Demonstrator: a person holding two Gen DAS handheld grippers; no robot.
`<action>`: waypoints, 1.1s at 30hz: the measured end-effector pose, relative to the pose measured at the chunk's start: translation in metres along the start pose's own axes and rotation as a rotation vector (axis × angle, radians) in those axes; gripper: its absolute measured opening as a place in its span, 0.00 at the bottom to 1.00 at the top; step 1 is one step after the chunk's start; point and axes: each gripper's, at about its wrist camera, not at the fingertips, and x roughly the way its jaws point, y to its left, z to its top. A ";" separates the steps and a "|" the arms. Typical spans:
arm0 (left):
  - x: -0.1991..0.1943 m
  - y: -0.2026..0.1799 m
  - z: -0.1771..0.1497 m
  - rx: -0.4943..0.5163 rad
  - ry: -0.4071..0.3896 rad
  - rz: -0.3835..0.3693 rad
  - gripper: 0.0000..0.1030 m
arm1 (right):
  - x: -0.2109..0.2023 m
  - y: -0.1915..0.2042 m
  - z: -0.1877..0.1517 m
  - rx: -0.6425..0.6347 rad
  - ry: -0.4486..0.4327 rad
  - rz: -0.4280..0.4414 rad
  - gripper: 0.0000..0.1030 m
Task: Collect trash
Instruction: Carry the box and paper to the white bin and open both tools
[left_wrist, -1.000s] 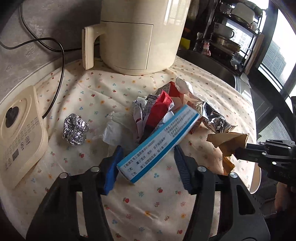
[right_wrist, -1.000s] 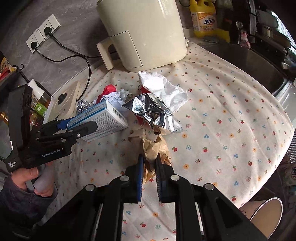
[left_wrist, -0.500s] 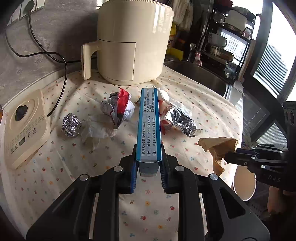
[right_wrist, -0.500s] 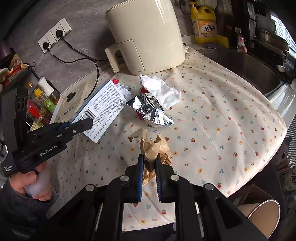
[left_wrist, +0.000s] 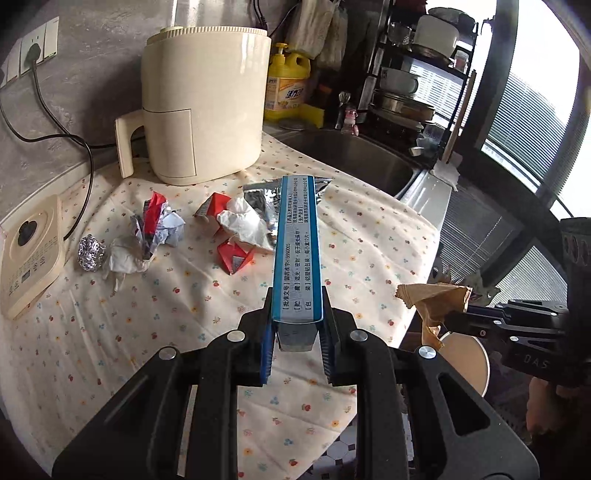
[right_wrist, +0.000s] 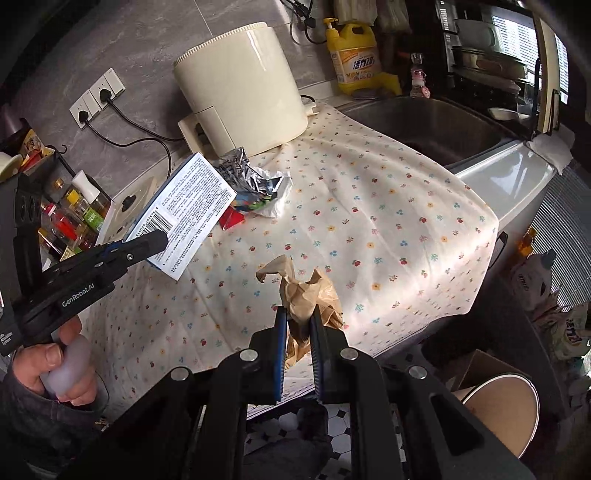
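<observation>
A home kitchen: steel sink (right_wrist: 439, 129), dish soap bottle (right_wrist: 356, 55), air fryer (left_wrist: 205, 107), dish rack (left_wrist: 417, 85).

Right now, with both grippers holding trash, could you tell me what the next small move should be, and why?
Probably carry the right gripper a little further to its right and down, over the brown paper bin beside the table. Its jaws already pinch the crumpled brown paper near the table edge, and the bin's open mouth sits just below. The left gripper, gripping the long blue-and-white box, could follow.
</observation>
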 end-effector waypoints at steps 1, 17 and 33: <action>0.000 -0.008 0.000 0.005 -0.003 -0.005 0.20 | -0.005 -0.007 -0.002 0.007 -0.002 -0.005 0.12; 0.032 -0.140 -0.018 0.114 0.079 -0.136 0.20 | -0.064 -0.115 -0.053 0.151 -0.012 -0.100 0.13; 0.097 -0.274 -0.065 0.176 0.202 -0.286 0.20 | -0.101 -0.253 -0.132 0.320 0.048 -0.269 0.13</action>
